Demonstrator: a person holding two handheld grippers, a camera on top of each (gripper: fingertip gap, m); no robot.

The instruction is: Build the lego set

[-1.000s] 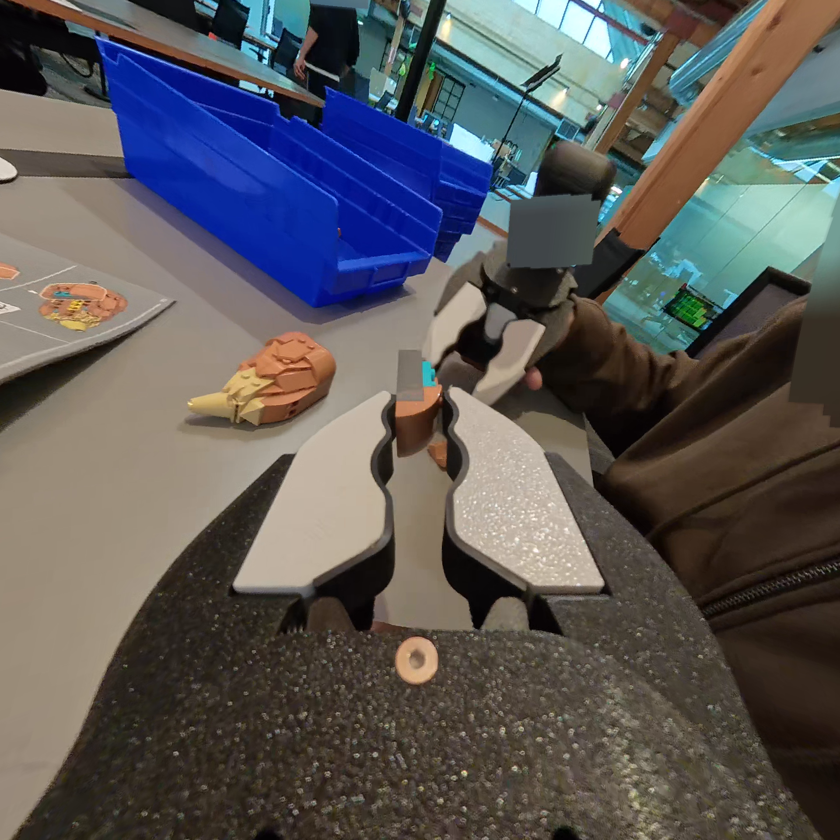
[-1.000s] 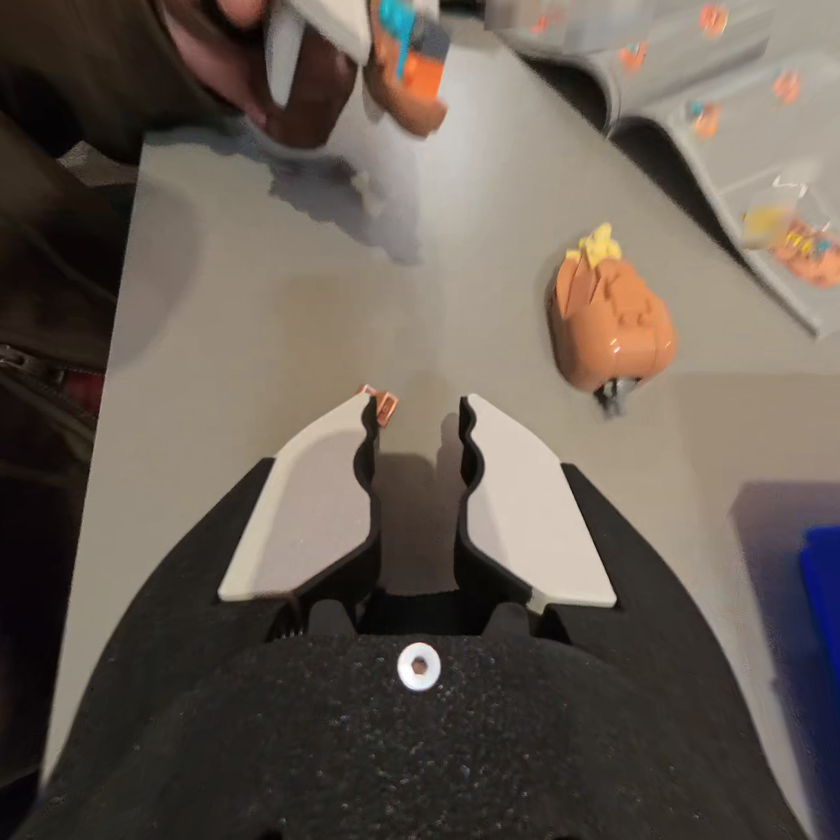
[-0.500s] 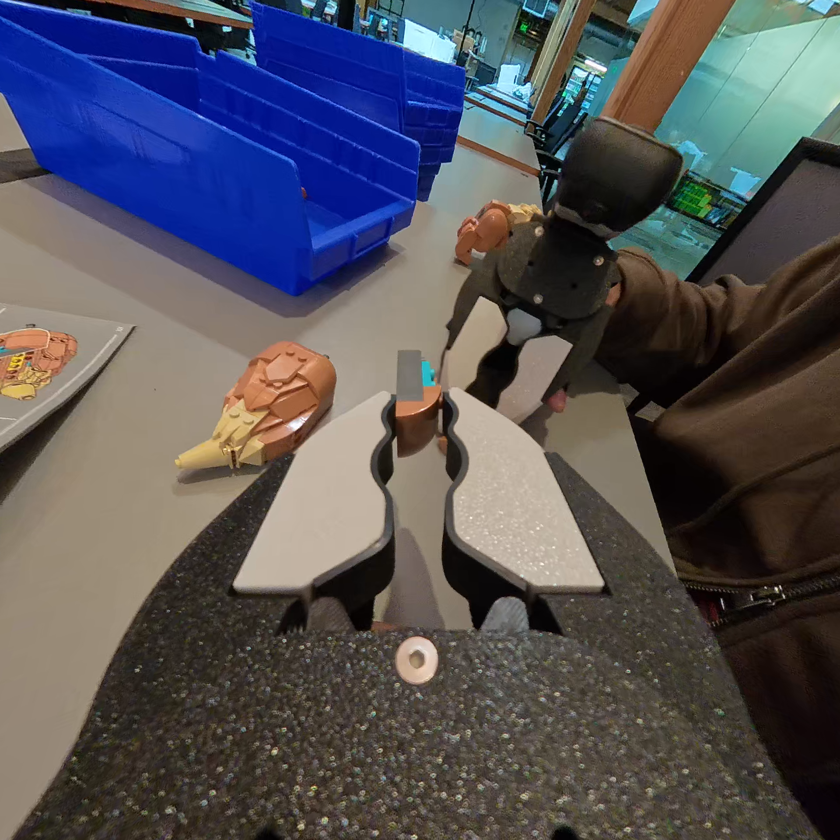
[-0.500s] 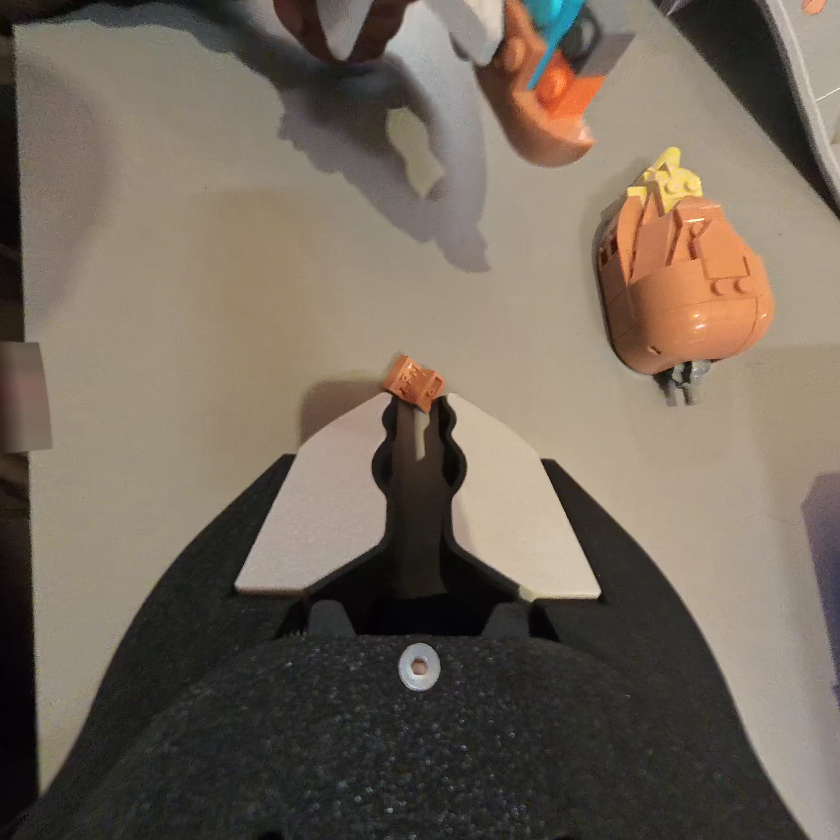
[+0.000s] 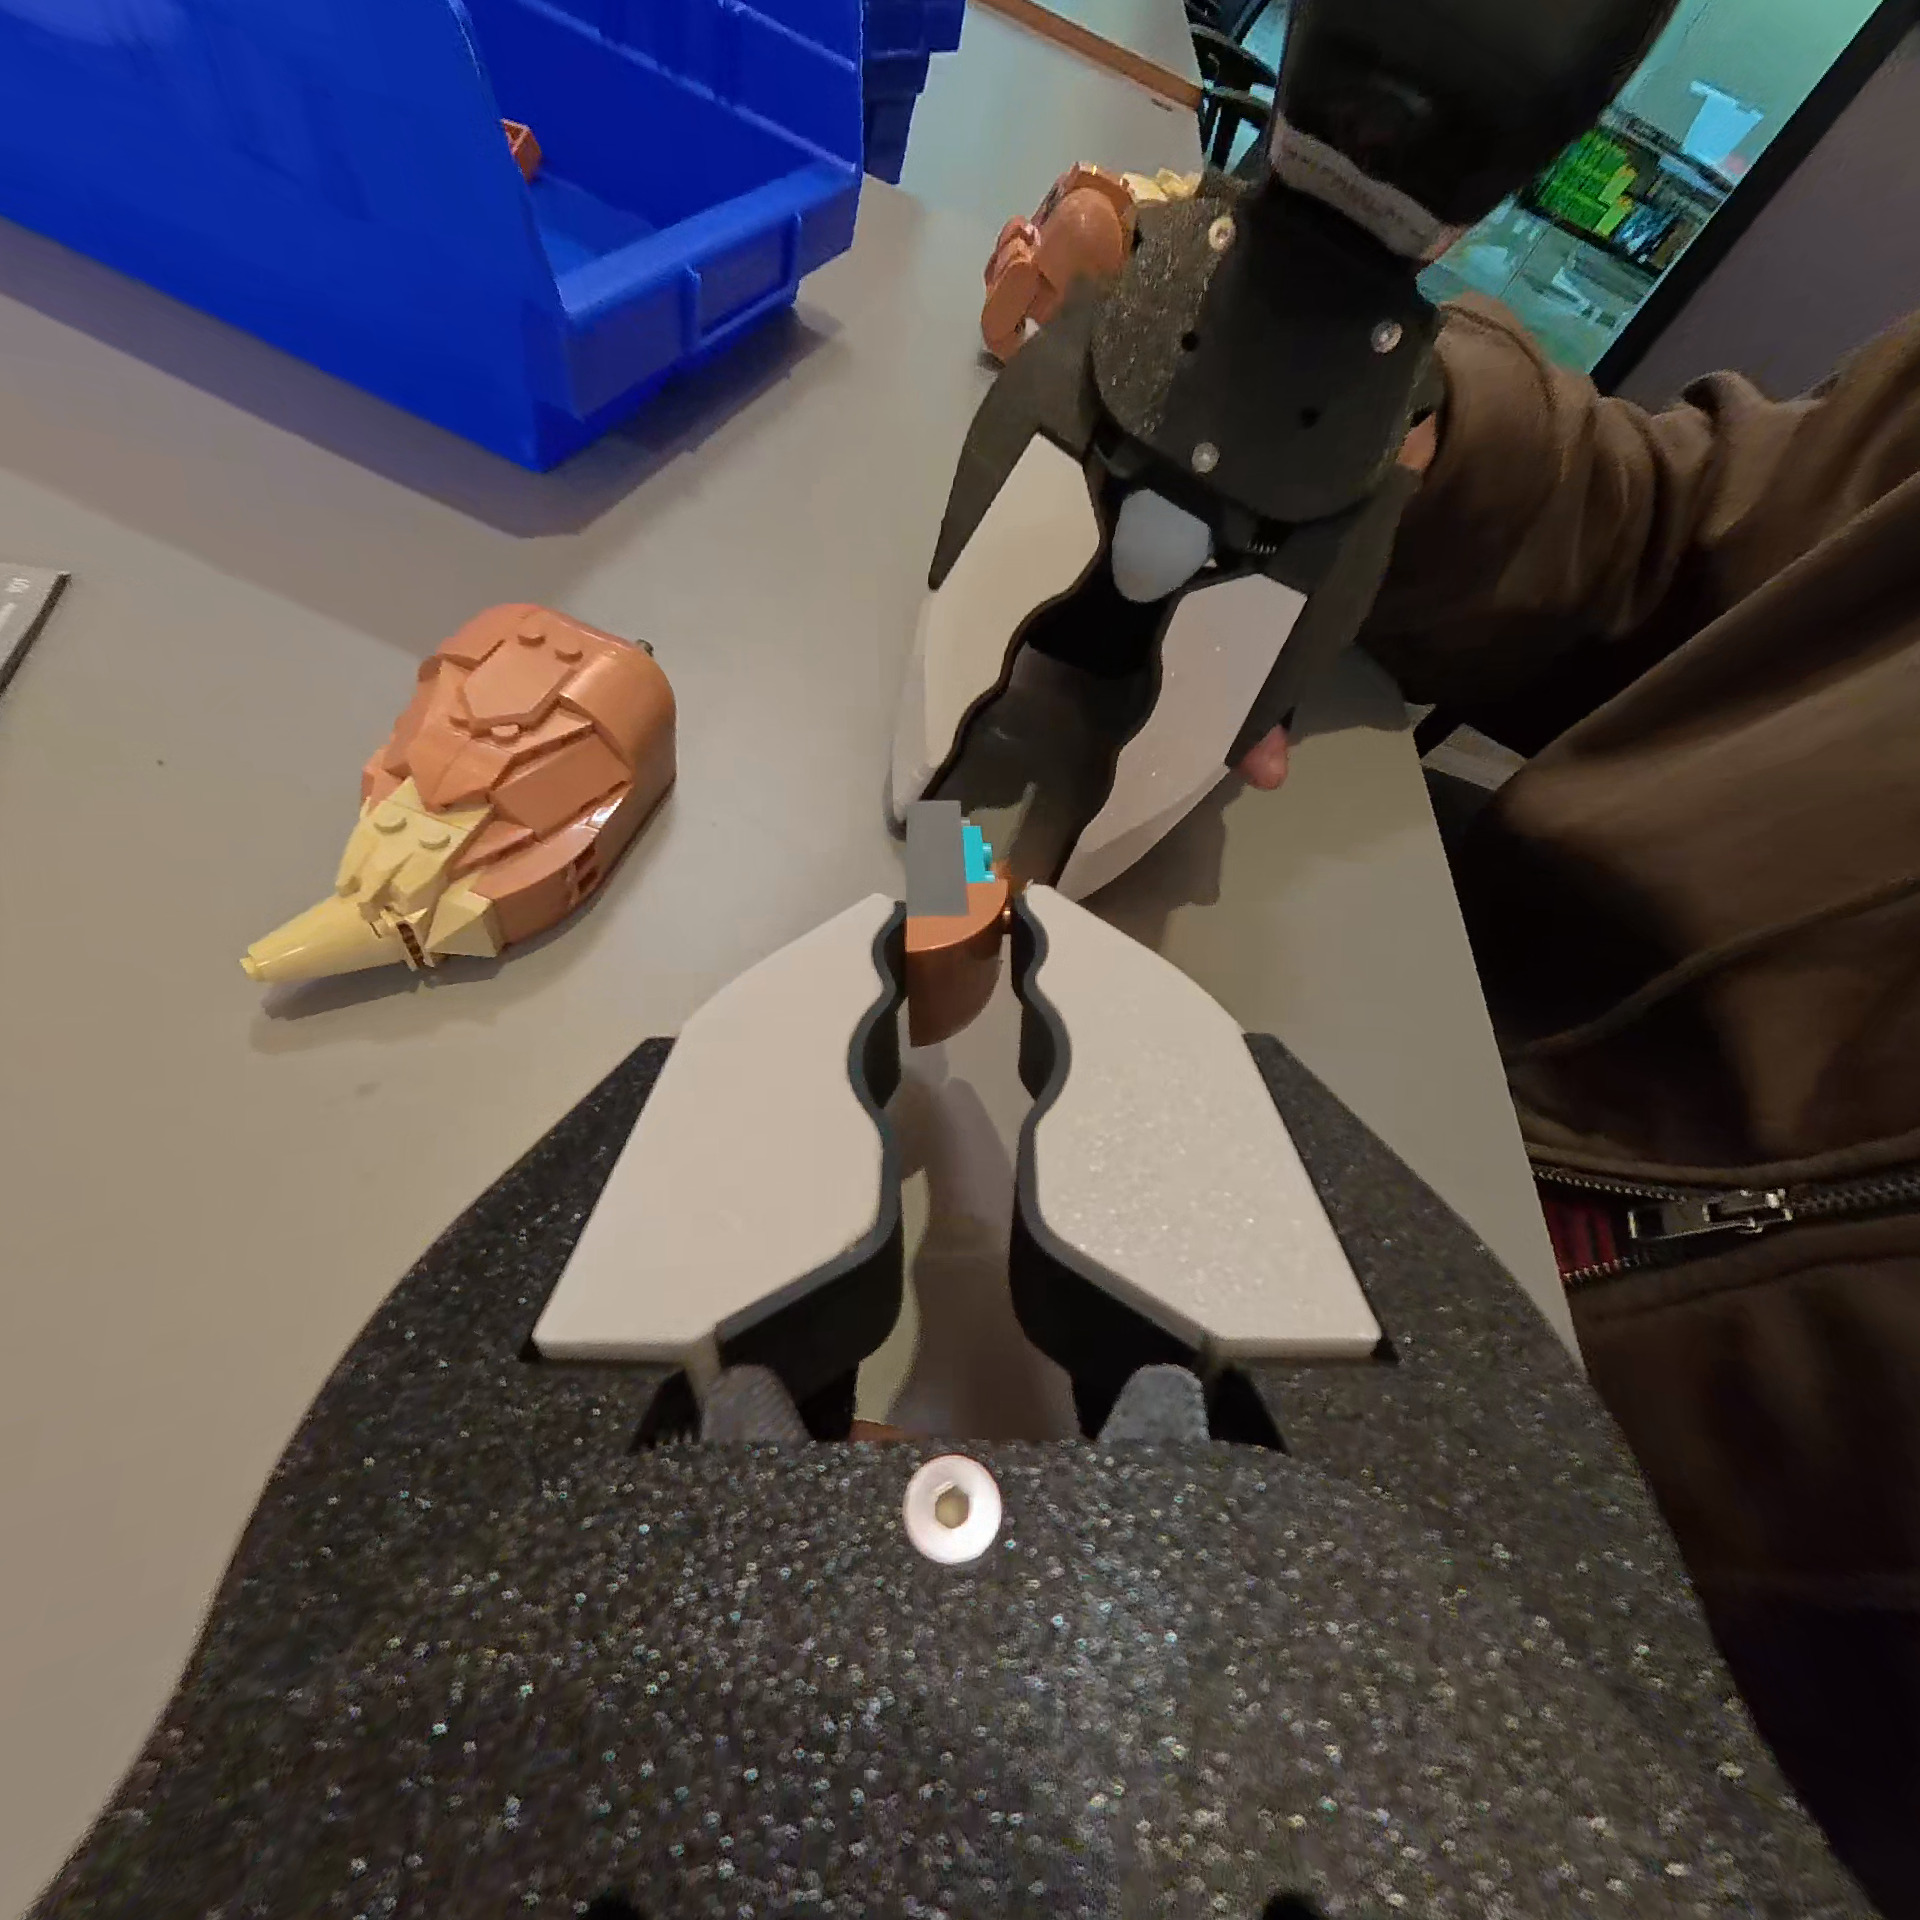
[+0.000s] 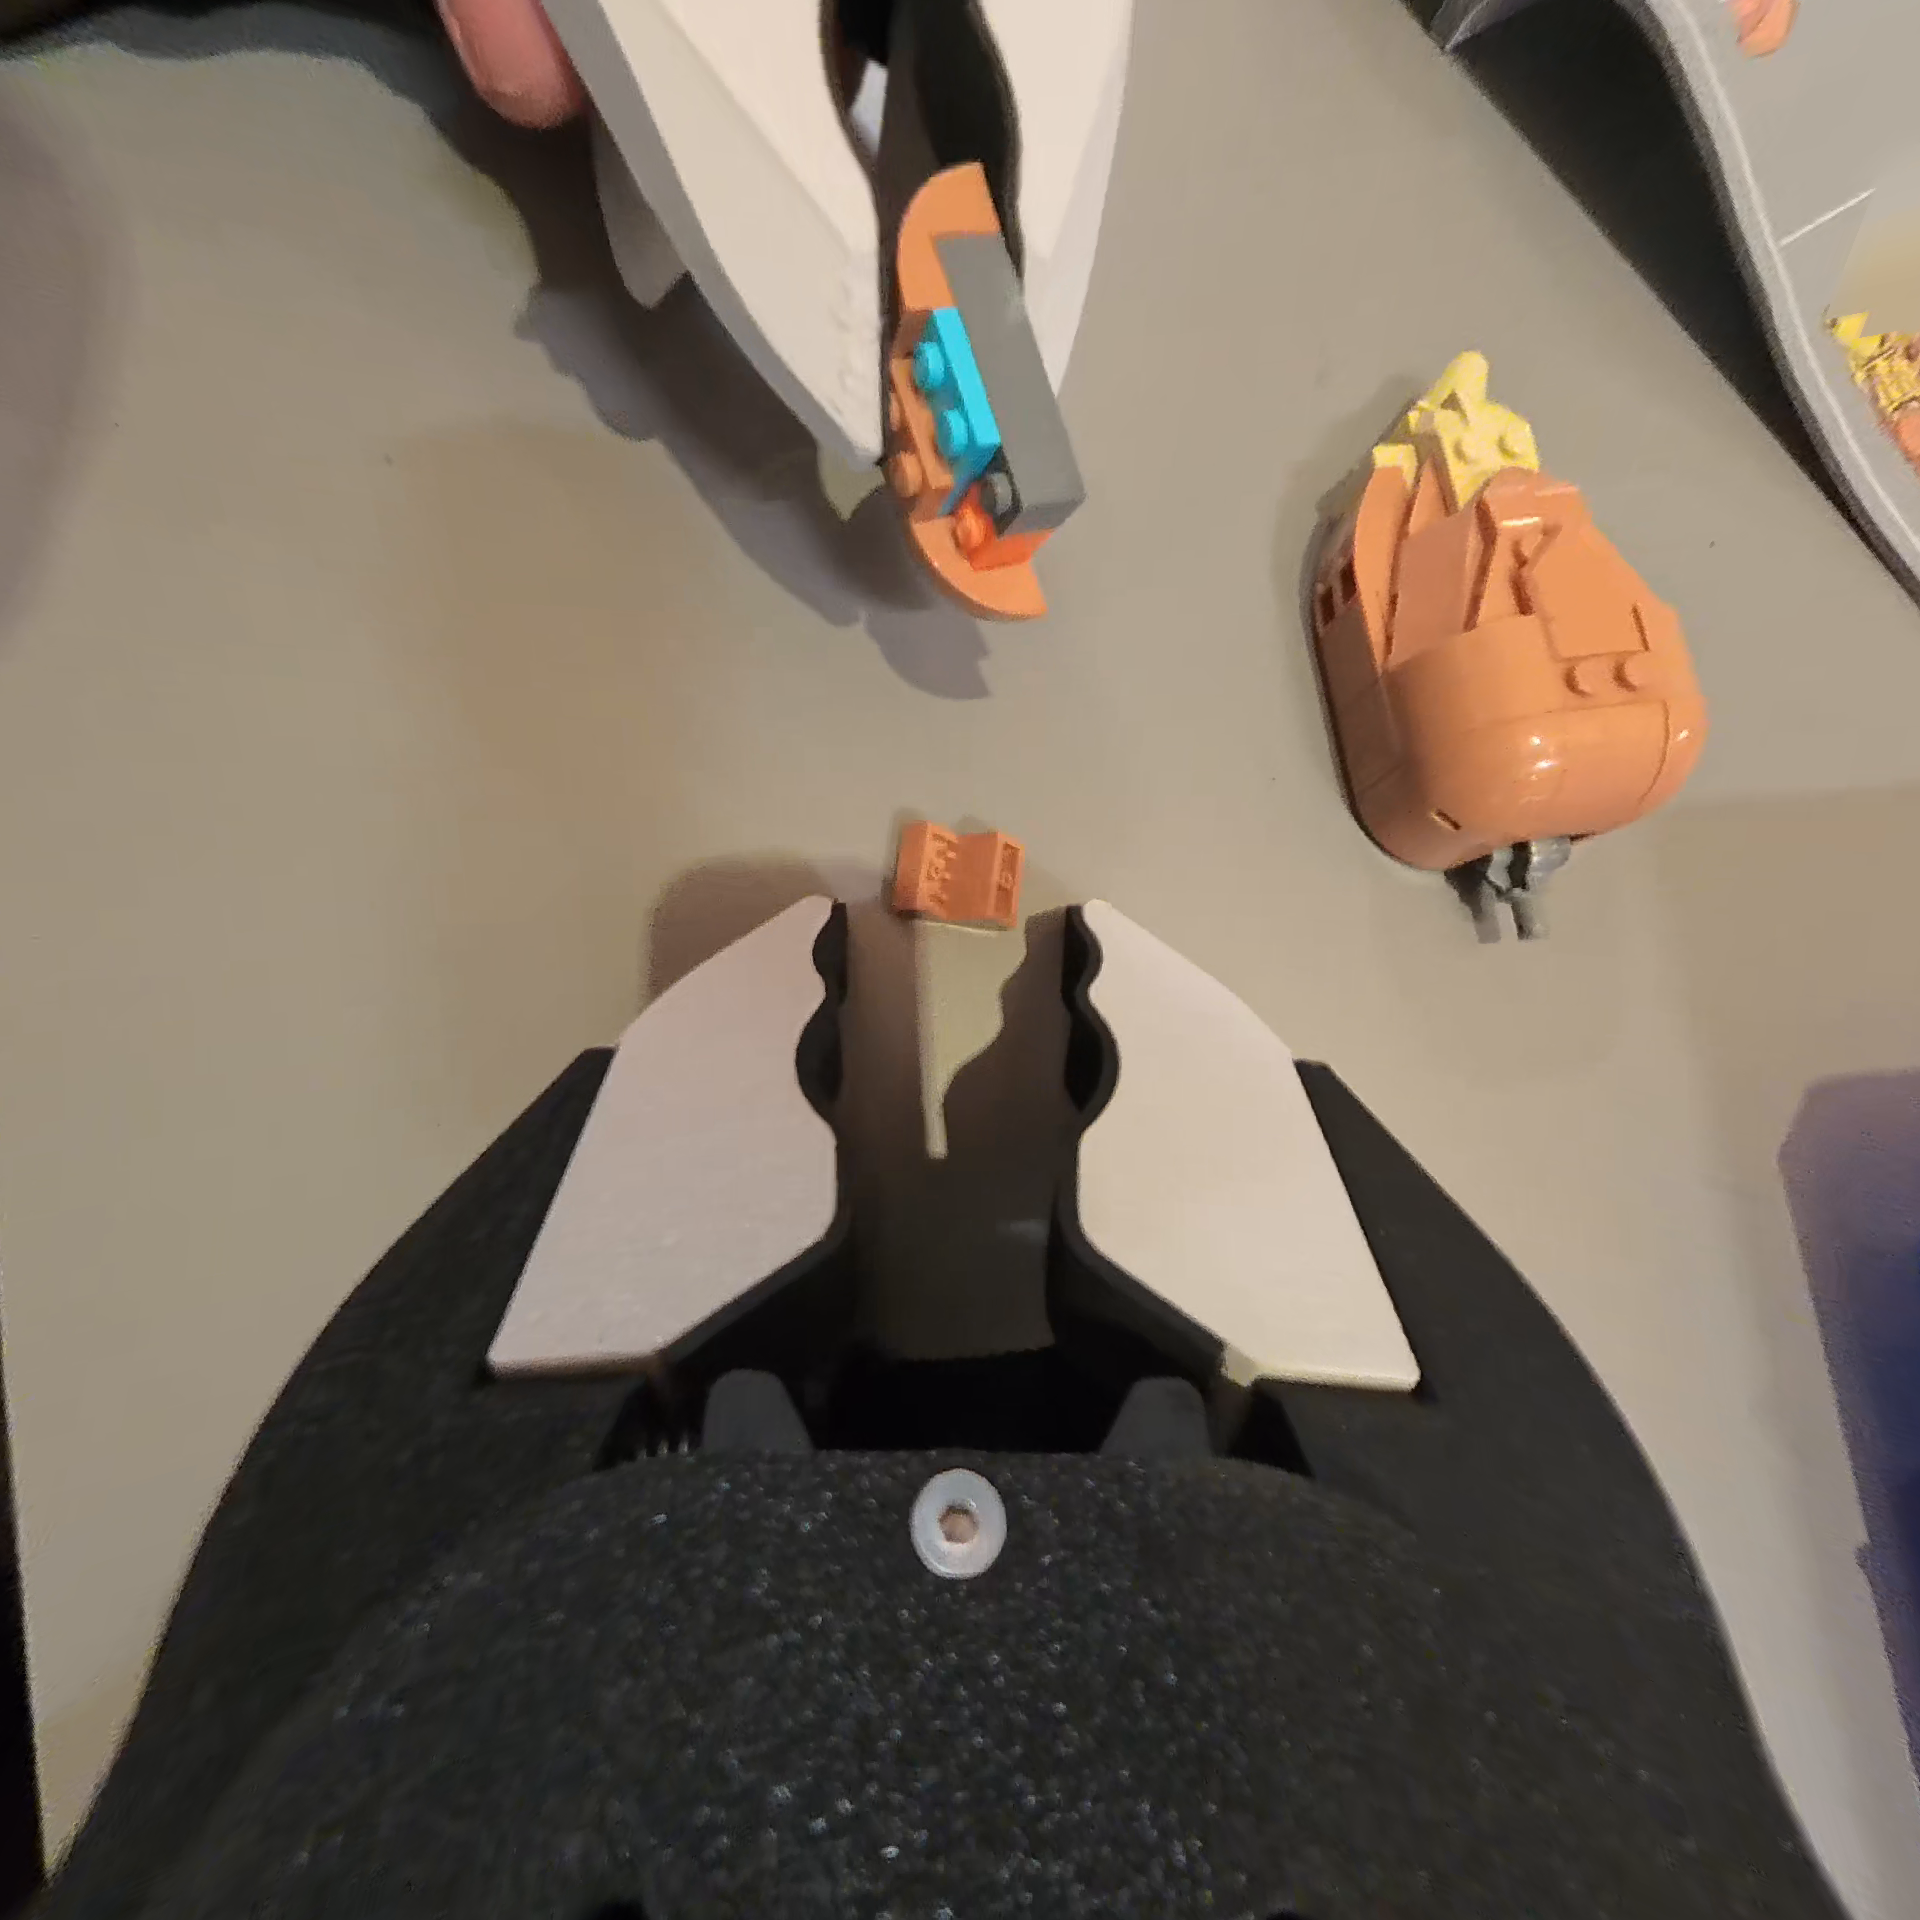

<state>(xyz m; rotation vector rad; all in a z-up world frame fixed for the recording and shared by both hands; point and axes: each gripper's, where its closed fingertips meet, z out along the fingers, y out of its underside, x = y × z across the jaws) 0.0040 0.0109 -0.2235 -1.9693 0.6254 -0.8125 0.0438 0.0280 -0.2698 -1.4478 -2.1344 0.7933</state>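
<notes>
My left gripper (image 5: 951,914) is shut on a small sub-assembly (image 5: 940,966): a brown rounded piece with a grey tile and a teal brick. The right wrist view shows it (image 6: 935,416) held above the table at the top. My right gripper (image 6: 956,914) is open and empty, pointing down at the table. A small orange brick (image 6: 954,875) lies on the table just beyond its fingertips. In the left wrist view the right gripper (image 5: 997,831) stands just behind the sub-assembly, which hides the small brick.
A brown lego head with a tan beak (image 5: 499,779) lies on the grey table (image 5: 208,1143); the right wrist view shows it at the right (image 6: 1496,675). Blue bins (image 5: 416,208) stand behind. Another brown assembly (image 5: 1049,249) sits farther back. An instruction booklet (image 6: 1714,208) lies at the side. One gripper's finger ends stand about 7 centimetres off the other's.
My right gripper closed around the small orange brick half a second ago and has now opened wider, with the brick on the table. My left gripper has brought the sub-assembly closer to it.
</notes>
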